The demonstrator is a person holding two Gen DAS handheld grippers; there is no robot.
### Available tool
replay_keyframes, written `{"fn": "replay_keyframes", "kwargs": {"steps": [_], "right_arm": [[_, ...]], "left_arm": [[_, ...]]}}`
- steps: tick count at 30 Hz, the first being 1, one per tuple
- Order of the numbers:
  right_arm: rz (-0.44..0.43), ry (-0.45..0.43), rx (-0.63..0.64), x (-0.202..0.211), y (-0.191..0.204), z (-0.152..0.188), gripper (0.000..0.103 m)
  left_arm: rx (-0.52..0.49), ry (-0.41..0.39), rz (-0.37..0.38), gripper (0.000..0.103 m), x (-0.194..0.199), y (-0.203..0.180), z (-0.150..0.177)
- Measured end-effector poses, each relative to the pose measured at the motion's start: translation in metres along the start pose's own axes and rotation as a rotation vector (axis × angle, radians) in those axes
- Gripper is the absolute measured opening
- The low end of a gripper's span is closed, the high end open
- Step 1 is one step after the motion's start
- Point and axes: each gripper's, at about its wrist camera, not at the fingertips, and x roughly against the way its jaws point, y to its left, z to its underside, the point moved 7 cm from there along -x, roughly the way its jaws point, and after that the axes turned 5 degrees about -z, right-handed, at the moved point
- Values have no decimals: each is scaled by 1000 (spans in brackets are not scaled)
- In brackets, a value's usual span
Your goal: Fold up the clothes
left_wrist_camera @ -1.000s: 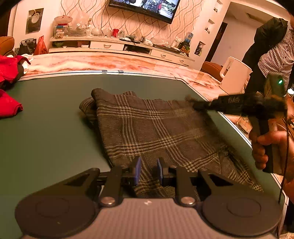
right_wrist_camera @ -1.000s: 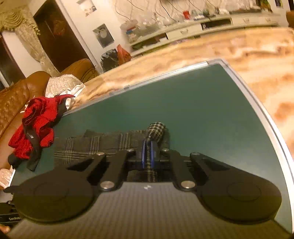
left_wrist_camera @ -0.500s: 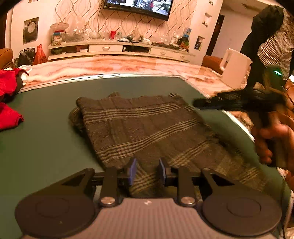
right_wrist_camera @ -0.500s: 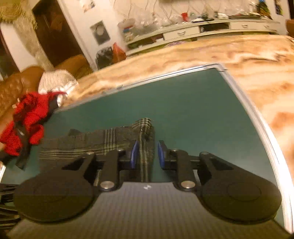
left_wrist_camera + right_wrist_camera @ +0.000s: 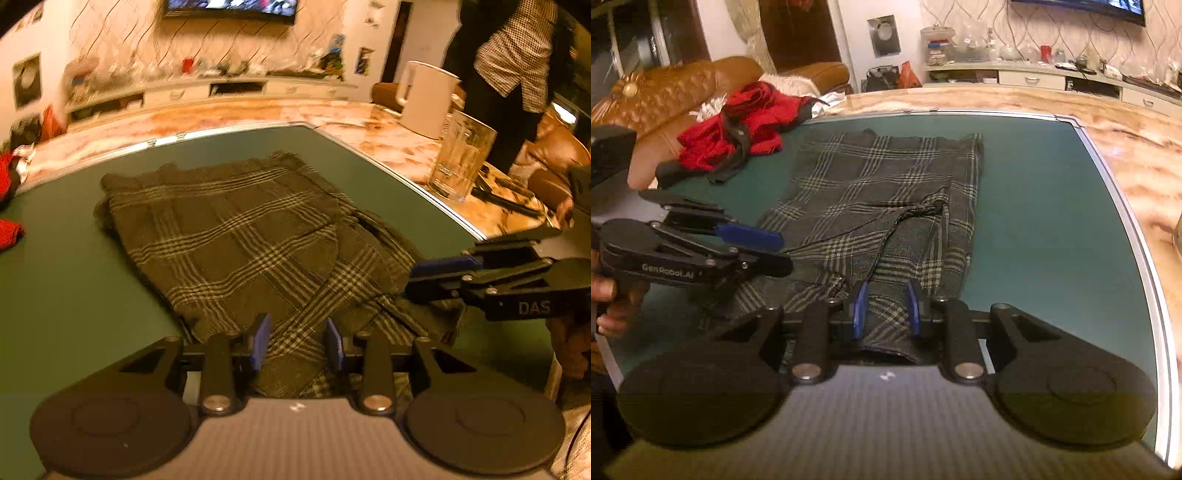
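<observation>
Left wrist view: my left gripper (image 5: 297, 347) sits low at the near edge of the plaid garment (image 5: 236, 236), jaws apart w/ cloth lying between the blue pads, not pinched. Garment is spread flat on the green table mat (image 5: 74, 280), one layer folded over diagonally. Right gripper (image 5: 884, 310) is just beside it at the same hem, jaws also parted, fabric between the pads but no squeeze I can see. Red clothes (image 5: 738, 122) piled at the mat's far-left corner. Glass mug (image 5: 461, 158) + white kettle (image 5: 424, 99) on the marble tabletop (image 5: 391, 140).
</observation>
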Motion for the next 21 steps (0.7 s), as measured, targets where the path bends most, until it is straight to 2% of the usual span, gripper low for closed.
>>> {"fn": "replay_keyframes", "kwargs": {"steps": [3,6,9,13,17,19,21], "right_arm": [[27,-22,-13,21,10,0,27],[67,-3,-23,24,9,24,27],[50,-55,-82,27,4,38,27],[85,-31,-93,29,10,31,27],[123,-44,-163,34,2,39,27],[135,-45,-135,33,4,42,27],[151,2,-140,30,5,37,28]], "left_arm": [[-11,-26,11,42,20,-9,-3],[-33,-40,38,50,34,-23,8],[-59,-27,1,51,28,-28,24],[-12,-15,-1,52,29,-23,20],[-1,4,-1,56,32,-18,21],[-17,6,-20,63,32,-21,22],[-23,23,-34,71,30,-28,21]]}}
